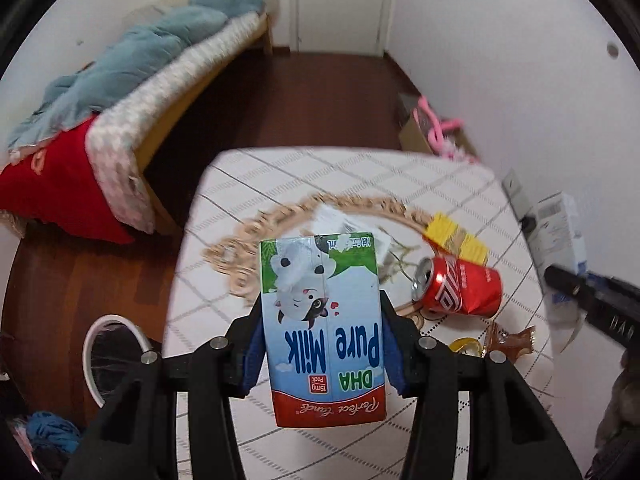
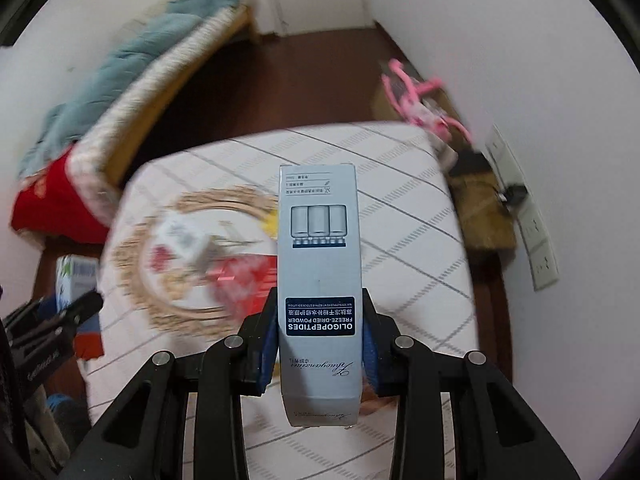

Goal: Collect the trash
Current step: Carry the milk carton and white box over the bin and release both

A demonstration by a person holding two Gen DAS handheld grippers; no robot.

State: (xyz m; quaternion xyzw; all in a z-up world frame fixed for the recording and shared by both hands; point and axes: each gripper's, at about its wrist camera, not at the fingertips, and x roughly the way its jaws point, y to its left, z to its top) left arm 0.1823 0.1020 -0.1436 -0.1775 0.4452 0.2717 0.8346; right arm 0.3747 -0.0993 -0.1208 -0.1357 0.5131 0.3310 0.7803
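Observation:
My left gripper (image 1: pixel 320 336) is shut on a blue and white milk carton (image 1: pixel 322 320), held above the table. My right gripper (image 2: pixel 320 336) is shut on a tall pale blue cosmetics box (image 2: pixel 320 280), also above the table. On the table (image 1: pixel 280 168) lie a red soda can (image 1: pixel 460 290) on its side, a yellow pack (image 1: pixel 456 236), a white crumpled paper (image 1: pixel 340 220) and a brown wrapper (image 1: pixel 512 342). The right gripper with its box shows at the right edge of the left wrist view (image 1: pixel 592 300). The left gripper and carton show at the left of the right wrist view (image 2: pixel 72 280).
A woven round mat (image 1: pixel 240 256) lies on the checked tablecloth. A white-rimmed bin (image 1: pixel 112 356) stands on the floor left of the table. A bed (image 1: pixel 160 88) with teal blanket and red cushion is at the left. A cardboard box with pink items (image 1: pixel 428 128) is behind the table.

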